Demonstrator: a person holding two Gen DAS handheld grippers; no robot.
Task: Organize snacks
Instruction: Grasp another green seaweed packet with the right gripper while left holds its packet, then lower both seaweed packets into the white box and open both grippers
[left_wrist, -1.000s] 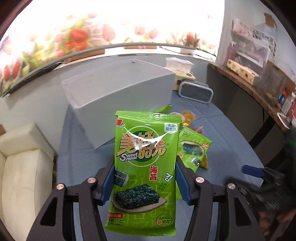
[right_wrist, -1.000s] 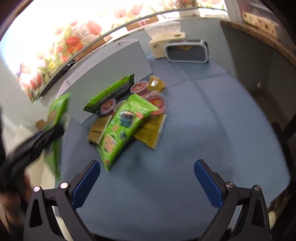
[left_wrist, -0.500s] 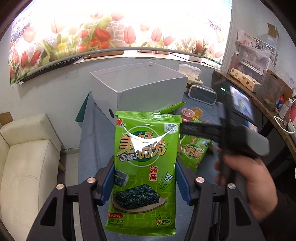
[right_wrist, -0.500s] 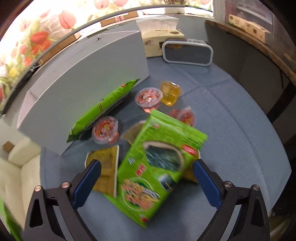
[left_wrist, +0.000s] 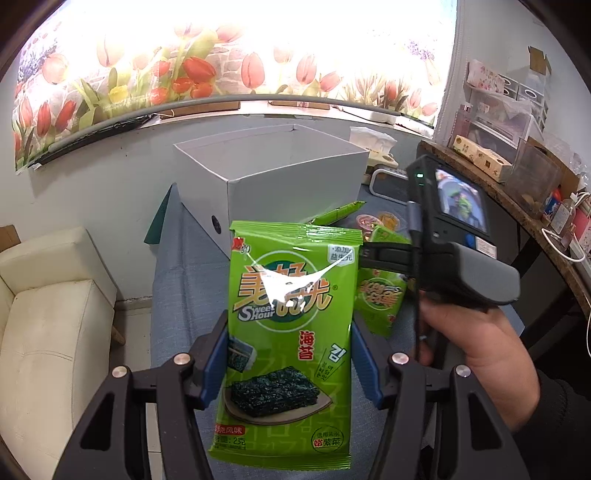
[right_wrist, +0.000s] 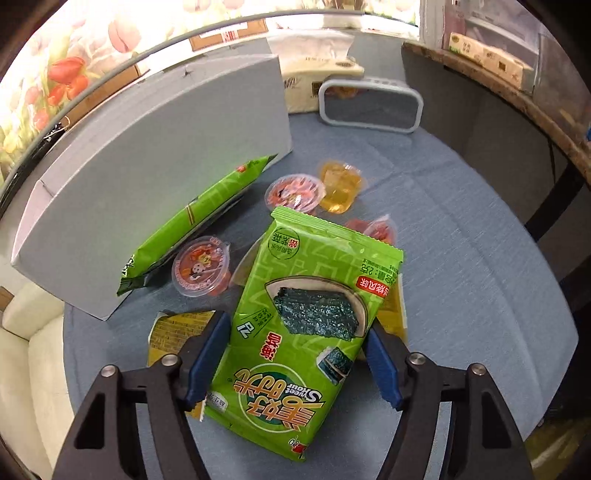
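Barely begun: left gripper (left_wrist: 290, 363) fingers clamp one seaweed packet (left_wrist: 291, 332) aloft short of white box (left_wrist: 280, 177); right gripper (right_wrist: 295, 363) fingers straddle second seaweed packet (right_wrist: 306, 325) on tabletop (right_wrist: 461, 295), grip uncertain; jelly cups (right_wrist: 295, 192) remain scattered.

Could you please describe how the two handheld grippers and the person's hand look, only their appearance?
Both the left gripper and the right gripper have black angular frames with triangular cut-outs, silver round bolts and blue finger pads. Seen from the left wrist, the right unit has a grey handle, a dark cable and a lit screen. The right hand is bare, with a dark sleeve.
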